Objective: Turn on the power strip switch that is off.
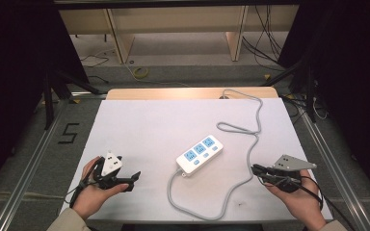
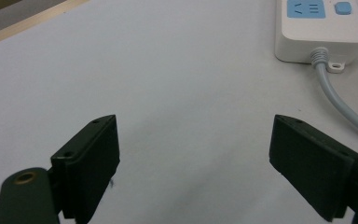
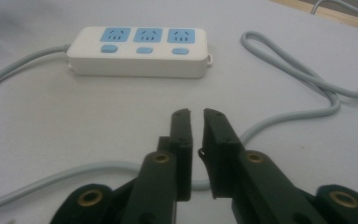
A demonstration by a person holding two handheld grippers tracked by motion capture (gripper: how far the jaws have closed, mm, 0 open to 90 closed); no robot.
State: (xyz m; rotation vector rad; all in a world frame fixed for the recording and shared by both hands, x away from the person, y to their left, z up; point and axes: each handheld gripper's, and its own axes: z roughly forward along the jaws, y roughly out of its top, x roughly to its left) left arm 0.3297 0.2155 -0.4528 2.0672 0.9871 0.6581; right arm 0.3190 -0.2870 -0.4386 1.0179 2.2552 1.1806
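Left hand (image 1: 92,190) at near-left table edge, palm up, left gripper (image 1: 134,179) pointing right toward table centre; jaws spread wide, nothing between them, white table (image 1: 139,125) under them. Right hand (image 1: 298,199) at near-right edge, right gripper (image 1: 253,169) pointing left, just beside the grey cord (image 1: 243,178); jaws nearly together, thin gap, nothing held. Power strip (image 1: 199,153) lies flat mid-table between the two, angled, well apart from both, three blue sockets up. Cord loops near side, then runs along the right and off the far edge; its plug end is out of sight. Left gripper view cuts the strip off at the top.
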